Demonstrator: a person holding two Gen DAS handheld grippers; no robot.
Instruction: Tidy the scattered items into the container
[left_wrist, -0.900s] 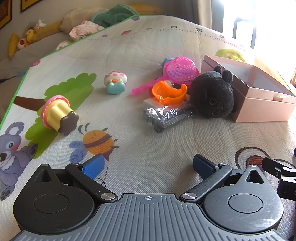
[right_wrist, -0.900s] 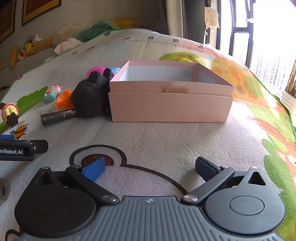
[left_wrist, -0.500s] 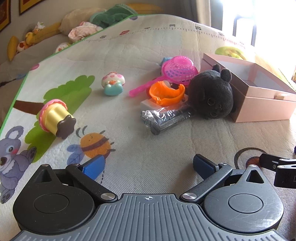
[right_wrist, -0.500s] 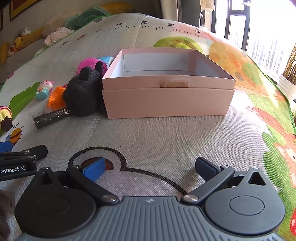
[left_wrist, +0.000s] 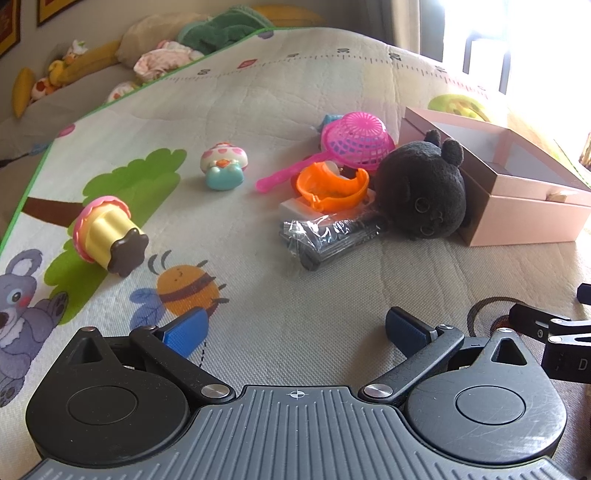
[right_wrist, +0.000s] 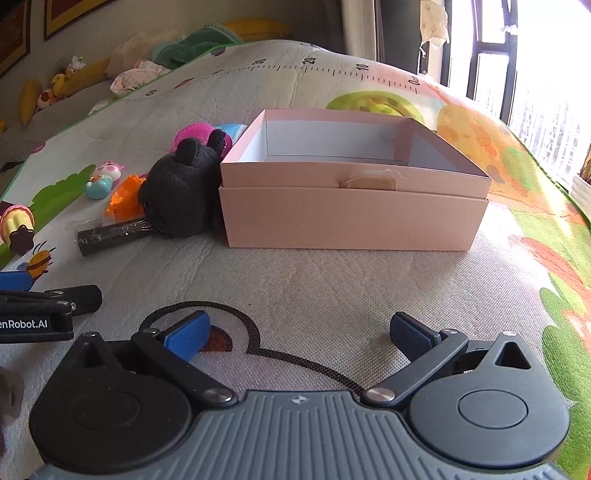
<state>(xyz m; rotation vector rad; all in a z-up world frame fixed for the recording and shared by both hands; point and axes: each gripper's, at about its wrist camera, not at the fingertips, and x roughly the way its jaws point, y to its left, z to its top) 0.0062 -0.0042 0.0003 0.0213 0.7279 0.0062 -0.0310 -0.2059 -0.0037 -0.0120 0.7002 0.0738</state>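
Observation:
An open pink box (right_wrist: 354, 218) stands on the play mat, also seen in the left wrist view (left_wrist: 524, 210). A black plush (left_wrist: 421, 195) leans against its left side. Beside the plush lie a black item in clear wrap (left_wrist: 328, 240), an orange toy (left_wrist: 332, 184), a pink strainer (left_wrist: 354, 140), a mushroom toy (left_wrist: 223, 170) and a cupcake toy (left_wrist: 107, 236). My left gripper (left_wrist: 295, 328) is open and empty, short of the wrapped item. My right gripper (right_wrist: 299, 328) is open and empty, in front of the box.
The mat's green edge (left_wrist: 22, 199) runs along the left. Soft toys and cloths (left_wrist: 166, 59) are piled beyond the mat at the back. A bright window (right_wrist: 535, 74) is on the right. The left gripper's arm (right_wrist: 44, 306) shows at the right view's left edge.
The left gripper has drifted slightly forward and left over the mat. The right gripper rose and tipped down, then levelled a little. Both stay open and no item has moved.

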